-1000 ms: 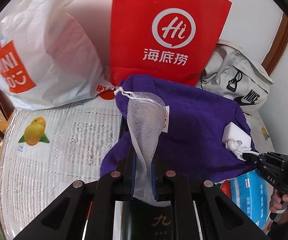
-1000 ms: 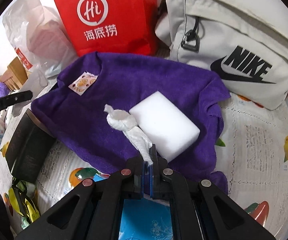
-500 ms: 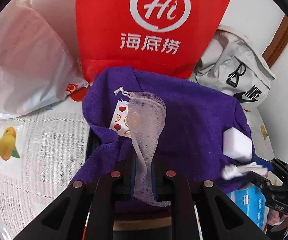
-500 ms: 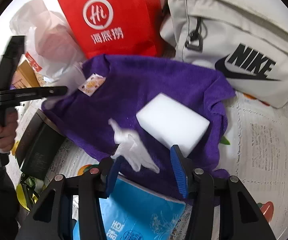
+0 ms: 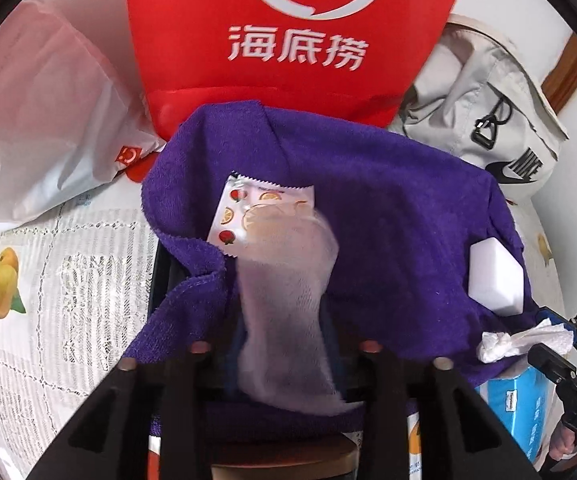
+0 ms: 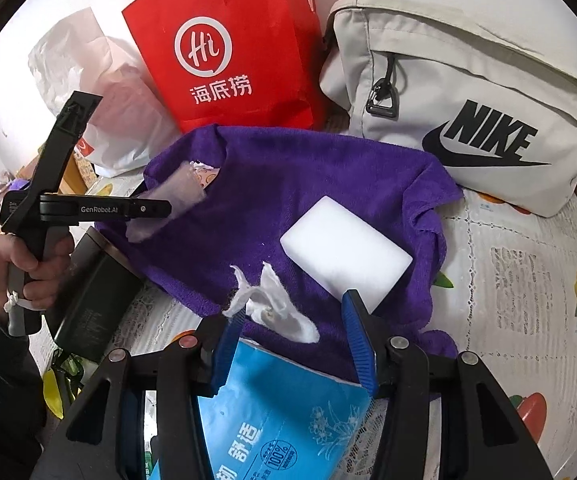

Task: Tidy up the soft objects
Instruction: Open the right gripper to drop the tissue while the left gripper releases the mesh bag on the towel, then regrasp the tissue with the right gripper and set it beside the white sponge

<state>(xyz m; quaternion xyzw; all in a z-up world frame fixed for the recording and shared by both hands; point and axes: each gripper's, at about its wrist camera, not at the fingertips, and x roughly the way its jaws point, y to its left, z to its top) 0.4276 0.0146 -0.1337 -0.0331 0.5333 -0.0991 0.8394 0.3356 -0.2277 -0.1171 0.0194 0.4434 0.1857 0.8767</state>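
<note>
A purple towel [image 5: 388, 208] [image 6: 288, 200] lies spread on the table. On it are a white sponge block [image 5: 494, 280] [image 6: 344, 248], a fruit-print sachet [image 5: 256, 212] and a crumpled white tissue [image 6: 276, 308] [image 5: 520, 340]. My left gripper [image 5: 284, 356] has its jaws apart, and a blurred white mesh pouch [image 5: 288, 280] [image 6: 168, 204] lies between them over the towel. My right gripper [image 6: 292, 316] is open, and the tissue lies loose between its blue pads [image 6: 358, 340].
A red paper bag [image 5: 296, 40] [image 6: 228, 52], a white plastic bag [image 5: 44, 120] and a grey Nike bag [image 6: 468, 120] stand behind the towel. A blue tissue pack [image 6: 280, 420] lies under my right gripper. A black box [image 6: 88, 300] lies under the towel's left edge.
My right gripper opened and let go of the tissue, which now lies on the towel. My left gripper moved forward over the towel and opened, and the mesh pouch is dropping.
</note>
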